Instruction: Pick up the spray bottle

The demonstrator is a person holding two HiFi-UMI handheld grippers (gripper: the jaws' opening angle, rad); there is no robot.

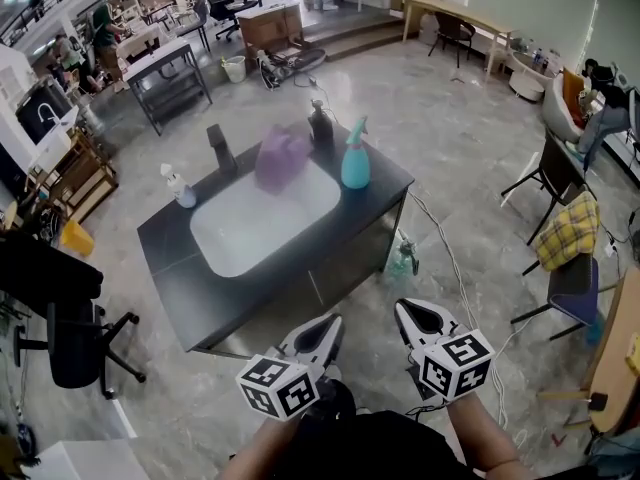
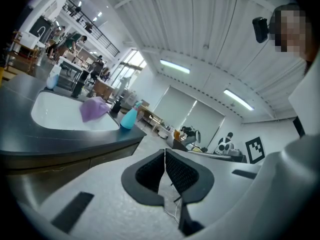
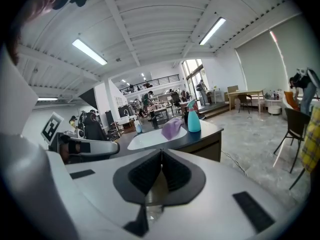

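Observation:
A teal spray bottle [image 1: 355, 158] stands upright at the far right corner of a black table [image 1: 190, 268] with a white sink basin [image 1: 262, 223]. It also shows in the left gripper view as the spray bottle [image 2: 129, 118] and in the right gripper view as the spray bottle [image 3: 193, 121]. My left gripper [image 1: 322, 330] and right gripper [image 1: 418, 318] hang side by side in front of the table's near edge, well short of the bottle. Both are shut with nothing between the jaws, as the left gripper [image 2: 165, 156] and right gripper [image 3: 161, 156] show in their own views.
On the table stand a purple jug-like object [image 1: 282, 156], a dark bottle [image 1: 320, 123], a black upright object [image 1: 220, 148] and a small white bottle [image 1: 180, 188]. A cable and a green bottle [image 1: 402, 258] lie on the floor by the table's right side. Chairs [image 1: 565, 248] stand to the right, an office chair [image 1: 70, 348] to the left.

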